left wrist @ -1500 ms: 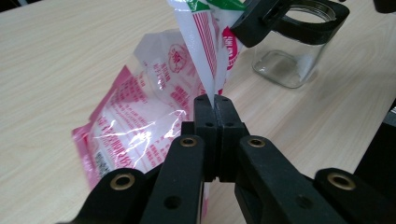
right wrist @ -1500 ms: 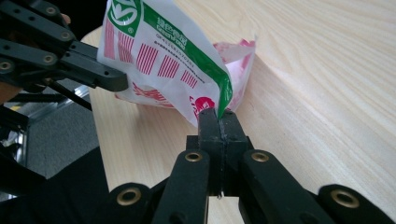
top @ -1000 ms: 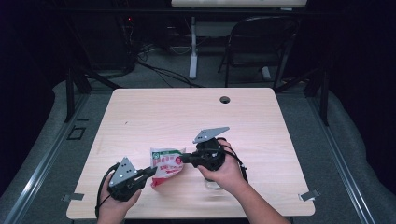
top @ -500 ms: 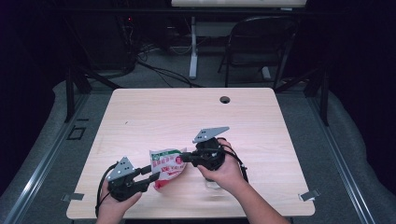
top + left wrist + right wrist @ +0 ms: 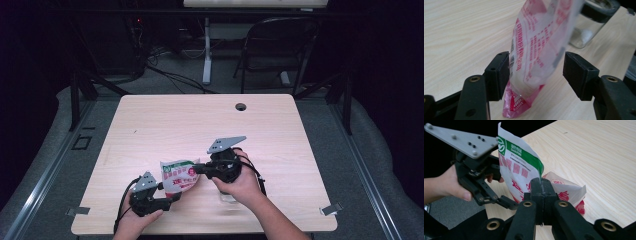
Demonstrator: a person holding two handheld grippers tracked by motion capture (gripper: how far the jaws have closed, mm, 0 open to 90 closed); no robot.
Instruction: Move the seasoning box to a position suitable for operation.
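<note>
Straddling pouch, left tool (seemingly lower), open

Left gripper dropped toward bottom of frame; its jaws now straddle the pouch's lower end.

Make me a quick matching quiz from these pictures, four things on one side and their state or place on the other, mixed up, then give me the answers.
Things:
1. left gripper
2. right gripper
3. glass jar
4. round hole

States or places:
A. in the tabletop near its far edge
B. jaws shut on the edge of the printed bag
C. jaws open on either side of the bag's lower end
D. standing on the table beyond the bag, some white stuff inside

Pairs: 1-C, 2-B, 3-D, 4-A
</note>
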